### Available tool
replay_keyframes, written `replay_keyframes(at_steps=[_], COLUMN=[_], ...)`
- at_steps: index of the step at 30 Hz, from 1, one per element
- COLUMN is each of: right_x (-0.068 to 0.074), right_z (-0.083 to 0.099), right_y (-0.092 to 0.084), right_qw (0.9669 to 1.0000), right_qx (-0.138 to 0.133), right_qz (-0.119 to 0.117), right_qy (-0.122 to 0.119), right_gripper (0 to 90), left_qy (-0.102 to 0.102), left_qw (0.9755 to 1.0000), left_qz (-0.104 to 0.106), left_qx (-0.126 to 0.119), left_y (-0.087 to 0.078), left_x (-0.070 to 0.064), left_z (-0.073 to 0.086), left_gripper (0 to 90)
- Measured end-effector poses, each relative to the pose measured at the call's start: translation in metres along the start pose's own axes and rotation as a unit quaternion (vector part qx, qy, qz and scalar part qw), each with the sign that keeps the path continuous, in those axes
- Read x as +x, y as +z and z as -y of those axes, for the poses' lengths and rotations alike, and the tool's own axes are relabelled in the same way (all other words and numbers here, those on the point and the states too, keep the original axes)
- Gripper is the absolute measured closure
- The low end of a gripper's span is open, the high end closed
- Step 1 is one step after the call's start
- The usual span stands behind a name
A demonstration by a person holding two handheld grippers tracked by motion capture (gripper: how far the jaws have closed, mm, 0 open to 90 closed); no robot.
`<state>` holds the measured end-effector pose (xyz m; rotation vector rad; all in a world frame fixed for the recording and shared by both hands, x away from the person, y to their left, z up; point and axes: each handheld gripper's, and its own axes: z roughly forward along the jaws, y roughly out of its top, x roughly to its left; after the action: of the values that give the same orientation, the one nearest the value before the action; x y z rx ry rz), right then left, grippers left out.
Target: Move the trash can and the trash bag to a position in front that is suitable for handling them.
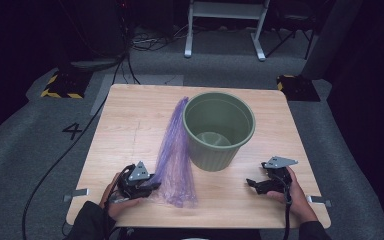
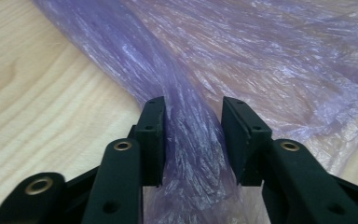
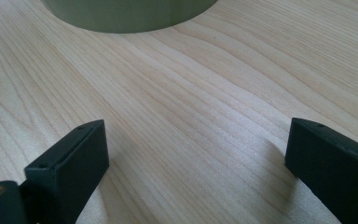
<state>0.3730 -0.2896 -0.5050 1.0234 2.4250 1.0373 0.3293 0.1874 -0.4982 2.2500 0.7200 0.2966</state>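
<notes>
left claw [image 2: 193,123] half open astride purple bag [image 2: 242,60]; right claw [image 3: 196,154] wide, empty.

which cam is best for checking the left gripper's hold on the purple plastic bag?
Left gripper view: the thin, crinkled purple plastic bag runs as a bunched fold between the left gripper jaws, though pad contact is unclear. High view shows the whole bag lying beside the green bucket, without jaw detail. Right gripper view: bucket base and table.

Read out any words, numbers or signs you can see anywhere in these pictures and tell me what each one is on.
"4": a dark numeral marked on the grey floor left of the table.
No words, labels or brands are readable on the green bin, the purple plastic bag or the grippers.
</notes>
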Motion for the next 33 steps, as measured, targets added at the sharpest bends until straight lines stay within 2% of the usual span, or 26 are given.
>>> replay_keyframes(at_steps=[4, 8, 11, 14, 17, 19, 21, 22, 25, 28, 29, 30, 32, 33], right_x=[0.0, 0.0, 0.0, 0.0, 0.0, 0.0, 0.0, 0.0, 0.0, 0.0, 0.0, 0.0, 0.0, 0.0], right_z=[0.0, 0.0, 0.0, 0.0, 0.0, 0.0, 0.0, 0.0, 0.0, 0.0, 0.0, 0.0, 0.0, 0.0], right_y=[0.0, 0.0, 0.0, 0.0, 0.0, 0.0, 0.0, 0.0, 0.0, 0.0, 0.0, 0.0, 0.0, 0.0], right_qw=[1.0, 1.0, 1.0, 1.0, 1.0, 1.0, 1.0, 1.0, 1.0, 1.0, 1.0, 1.0, 1.0, 1.0], right_qx=[0.0, 0.0, 0.0, 0.0, 0.0, 0.0, 0.0, 0.0, 0.0, 0.0, 0.0, 0.0, 0.0, 0.0], right_qz=[0.0, 0.0, 0.0, 0.0, 0.0, 0.0, 0.0, 0.0, 0.0, 0.0, 0.0, 0.0, 0.0, 0.0], right_qy=[0.0, 0.0, 0.0, 0.0, 0.0, 0.0, 0.0, 0.0, 0.0, 0.0, 0.0, 0.0, 0.0, 0.0], right_gripper=[5.9, 5.9, 5.9, 5.9, 5.9, 5.9, 5.9, 5.9, 5.9, 5.9, 5.9, 5.9, 5.9, 5.9], left_qy=[-0.001, -0.015, -0.026, -0.029, -0.024, -0.027, -0.031, -0.036, -0.034, -0.041, -0.041, -0.048, -0.046, -0.043], left_qw=[1.0, 0.9994, 0.9983, 0.9975, 0.9962, 0.9958, 0.9952, 0.9942, 0.9933, 0.991, 0.991, 0.9913, 0.9914, 0.9912], left_qz=[-0.006, -0.003, -0.009, -0.007, -0.019, -0.023, -0.03, -0.037, -0.044, -0.068, -0.068, -0.065, -0.064, -0.061], left_qx=[-0.004, -0.03, -0.052, -0.064, -0.081, -0.085, -0.088, -0.094, -0.101, -0.107, -0.107, -0.105, -0.105, -0.11], left_y=[-0.003, -0.015, -0.025, -0.03, -0.042, -0.044, -0.048, -0.052, -0.054, -0.056, -0.056, -0.054, -0.053, -0.052], left_x=[-0.008, -0.011, -0.011, -0.01, -0.006, -0.005, 0.0, 0.006, 0.011, 0.023, 0.023, 0.032, 0.034, 0.04], left_z=[0.001, 0.002, 0.001, 0.0, -0.003, -0.004, -0.006, -0.007, -0.008, -0.014, -0.014, -0.018, -0.02, -0.022], left_gripper=[39.2, 26.9, 18.1, 15.9, 15.8, 15.6, 15.6, 15.6, 15.6, 15.6, 15.4, 15.5, 15.5, 15.4])
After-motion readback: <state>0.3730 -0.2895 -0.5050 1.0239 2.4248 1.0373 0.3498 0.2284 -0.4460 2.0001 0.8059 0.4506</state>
